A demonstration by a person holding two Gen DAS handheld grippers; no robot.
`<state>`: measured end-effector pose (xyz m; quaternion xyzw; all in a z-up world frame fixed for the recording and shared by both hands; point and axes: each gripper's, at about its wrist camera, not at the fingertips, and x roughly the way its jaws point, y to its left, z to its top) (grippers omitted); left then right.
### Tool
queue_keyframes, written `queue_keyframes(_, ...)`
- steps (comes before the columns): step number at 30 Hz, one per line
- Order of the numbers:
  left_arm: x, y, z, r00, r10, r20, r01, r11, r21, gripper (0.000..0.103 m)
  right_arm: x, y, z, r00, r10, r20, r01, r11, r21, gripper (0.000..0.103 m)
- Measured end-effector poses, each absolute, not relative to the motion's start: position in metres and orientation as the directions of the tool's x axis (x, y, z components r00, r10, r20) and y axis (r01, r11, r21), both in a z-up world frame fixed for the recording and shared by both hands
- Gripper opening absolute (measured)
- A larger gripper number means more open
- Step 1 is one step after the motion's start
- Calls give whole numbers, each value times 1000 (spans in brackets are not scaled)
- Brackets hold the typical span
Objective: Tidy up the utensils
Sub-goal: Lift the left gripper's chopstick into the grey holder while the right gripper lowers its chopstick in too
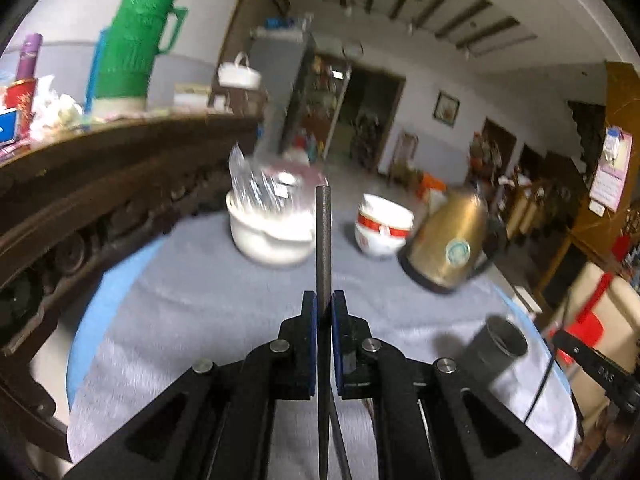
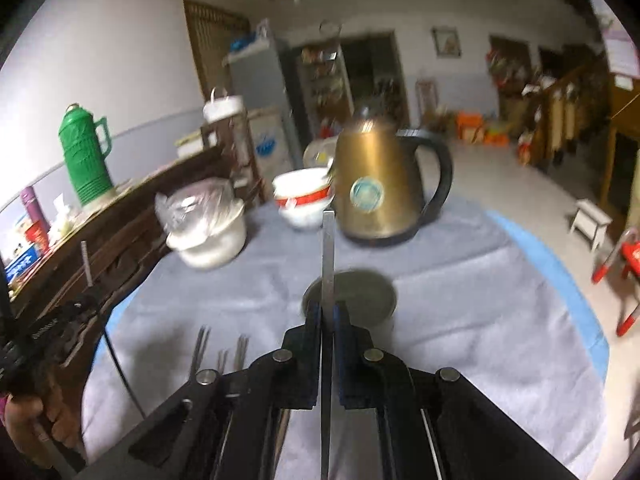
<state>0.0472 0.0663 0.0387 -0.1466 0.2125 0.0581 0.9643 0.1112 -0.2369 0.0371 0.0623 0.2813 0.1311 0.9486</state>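
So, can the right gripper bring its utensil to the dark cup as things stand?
Probably yes. The right gripper, shut on a flat metal utensil, has the dark cup just ahead with only bare grey cloth between.

Two fisheye views look forward and slightly down along each gripper's fingers, close above a grey-clothed table (image 1: 200,300), the left-hand camera sitting left of the right-hand one; both share the brass kettle (image 2: 376,196), red-banded bowl (image 1: 382,226), dark cup (image 1: 500,346) and green flask (image 2: 84,156).
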Motion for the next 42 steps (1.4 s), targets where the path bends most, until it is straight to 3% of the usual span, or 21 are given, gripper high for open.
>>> queue_keyframes(7, 35, 63, 29, 935, 142, -325, -203, 966, -160, 8, 94, -236, 45, 858, 240, -454, -206, 971, 124, 7)
queue_keyframes(19, -47, 56, 47, 943, 86, -322, -144, 976, -162, 7, 25, -244, 60, 864, 267, -427, -247, 964, 101, 7)
queue_keyframes(29, -62, 56, 53, 943, 45, -330, -127, 964, -233, 6, 3, -266, 63, 876, 256, -409, -210, 965, 155, 7)
queue_keyframes(36, -65, 56, 80, 961, -28, -273, -67, 941, -332, 6, -2, -283, 89, 910, 249, -332, -195, 962, 190, 7)
queue_keyframes(42, -46, 38, 111, 970, -131, -204, 42, 919, -391, 6, 3, -292, 130, 950, 239, -200, -195, 956, 218, 7)
